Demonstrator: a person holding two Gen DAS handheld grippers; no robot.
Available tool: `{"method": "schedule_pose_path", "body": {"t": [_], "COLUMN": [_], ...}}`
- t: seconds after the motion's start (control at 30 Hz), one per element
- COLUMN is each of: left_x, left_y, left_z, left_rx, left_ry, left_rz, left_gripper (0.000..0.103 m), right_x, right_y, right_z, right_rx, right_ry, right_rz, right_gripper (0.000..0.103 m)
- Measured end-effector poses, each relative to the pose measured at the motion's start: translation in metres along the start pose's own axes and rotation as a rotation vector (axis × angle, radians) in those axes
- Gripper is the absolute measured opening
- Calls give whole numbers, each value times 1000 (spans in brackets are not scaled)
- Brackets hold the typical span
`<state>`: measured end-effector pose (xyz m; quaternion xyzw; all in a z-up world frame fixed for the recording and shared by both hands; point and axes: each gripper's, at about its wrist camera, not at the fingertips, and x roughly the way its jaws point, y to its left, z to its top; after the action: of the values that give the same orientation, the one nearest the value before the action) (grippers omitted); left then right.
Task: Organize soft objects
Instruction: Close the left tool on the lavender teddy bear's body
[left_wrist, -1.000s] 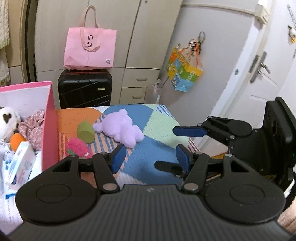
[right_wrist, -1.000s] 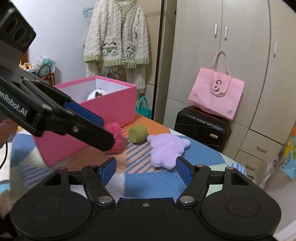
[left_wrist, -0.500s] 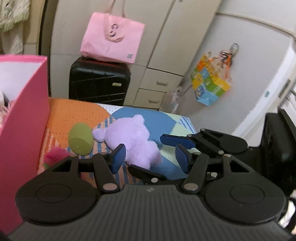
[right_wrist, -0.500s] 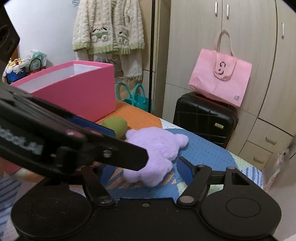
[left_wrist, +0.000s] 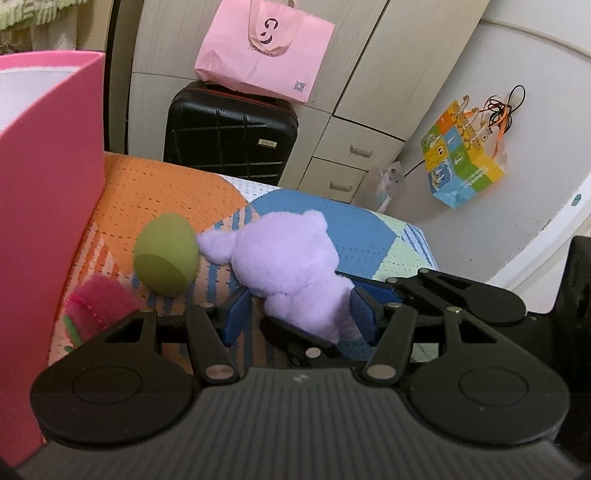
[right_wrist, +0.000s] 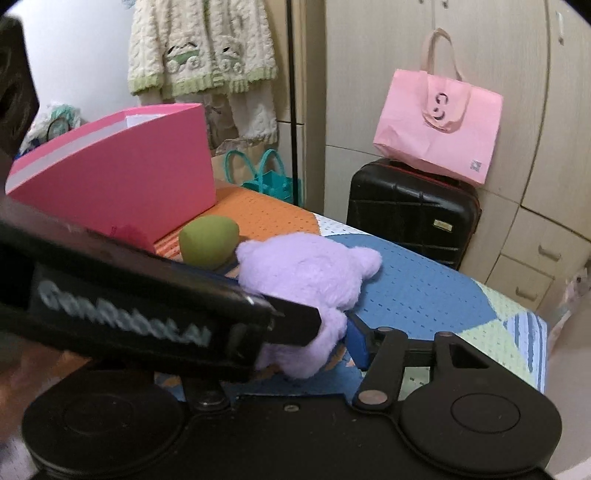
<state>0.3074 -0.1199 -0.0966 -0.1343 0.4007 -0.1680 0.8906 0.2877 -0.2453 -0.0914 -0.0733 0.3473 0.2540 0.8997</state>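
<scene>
Two grippers at the fluffy purple bear

The right gripper (right_wrist: 295, 332) has just been closing on the soft purple bear (left_wrist: 291, 266); the left gripper (left_wrist: 299, 314), now lower, sits half-open around it beside the smooth green egg (left_wrist: 166, 254).

Soft, even indoor light fills both views, with no glare and only faint shadows under the purple plush toy (left_wrist: 291, 266) on the patchwork bedspread (left_wrist: 362, 236). Fisheye distortion bows the wardrobe doors (right_wrist: 406, 92) towards 12 and 3 o'clock, and dark vignetting clips the corners. In the right wrist view, the left claw's arm (right_wrist: 122, 314) crosses at 9 o'clock, out of focus, its white lettering smeared.
</scene>
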Motion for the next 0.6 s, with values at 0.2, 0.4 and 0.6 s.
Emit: {"method": "schedule_pose_path", "body": {"t": [0.2,0.4,0.6], "left_x": [7,6,2], "left_y": [0,-4,-15], "left_z": [0,-3,-11], "left_rx": [-22,-6,31], "left_ry": [4,11,2], "left_rz": [-5,-15,-10], "left_gripper": [58,53,52], "right_x": [-1,-5,-13], "right_y": [1,-3,-1], "right_z": [-3,-6,-11], "right_rx": [22,84,124], "right_ry": [-5,-13,-16], "right_rz": [-23,-27,-45], "right_gripper": [59,58,57]}}
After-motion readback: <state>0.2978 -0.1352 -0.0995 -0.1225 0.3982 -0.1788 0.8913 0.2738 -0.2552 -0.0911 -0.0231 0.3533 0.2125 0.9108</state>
